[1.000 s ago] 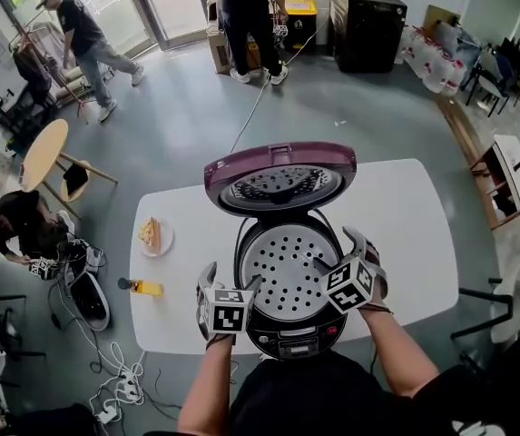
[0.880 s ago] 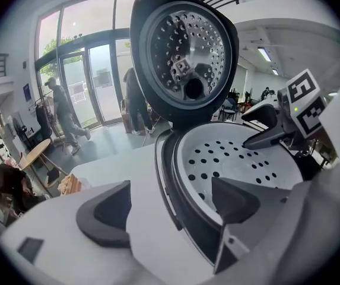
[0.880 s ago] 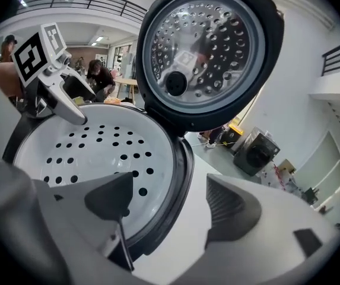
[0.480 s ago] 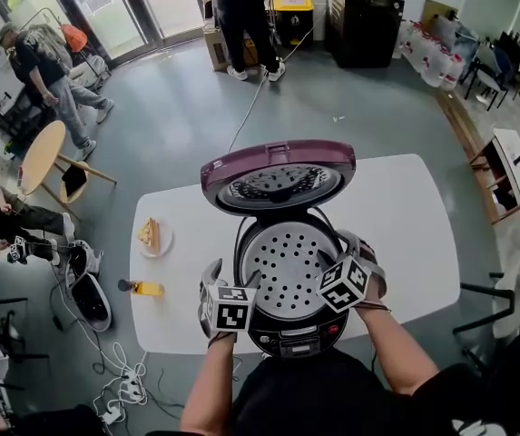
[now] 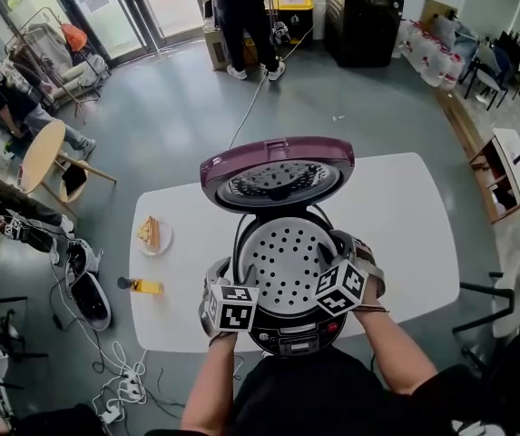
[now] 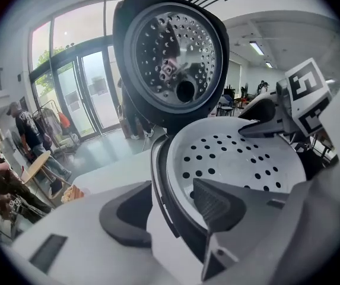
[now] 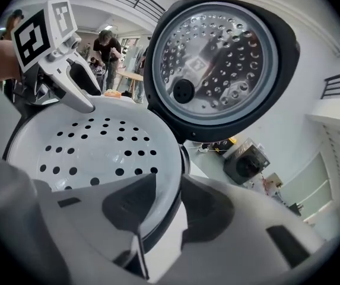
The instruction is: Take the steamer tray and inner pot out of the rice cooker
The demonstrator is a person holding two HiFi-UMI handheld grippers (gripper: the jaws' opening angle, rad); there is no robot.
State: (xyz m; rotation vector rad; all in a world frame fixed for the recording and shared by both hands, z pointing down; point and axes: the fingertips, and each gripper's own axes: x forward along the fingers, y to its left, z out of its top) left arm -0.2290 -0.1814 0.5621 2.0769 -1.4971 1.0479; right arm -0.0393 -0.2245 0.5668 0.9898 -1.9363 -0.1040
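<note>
On the white table, the open rice cooker holds the steamer tray; the right gripper has just clamped its right rim, while the left gripper, jaws narrowing, straddles its left rim unpressed.

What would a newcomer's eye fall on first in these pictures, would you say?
The rice cooker at the near edge of the white table stands out, its purple lid thrown open above the perforated steamer tray. Next, the left gripper and right gripper flank it, jaws just closing astride the tray's rim: the right's pressing it, the left's not yet.
</note>
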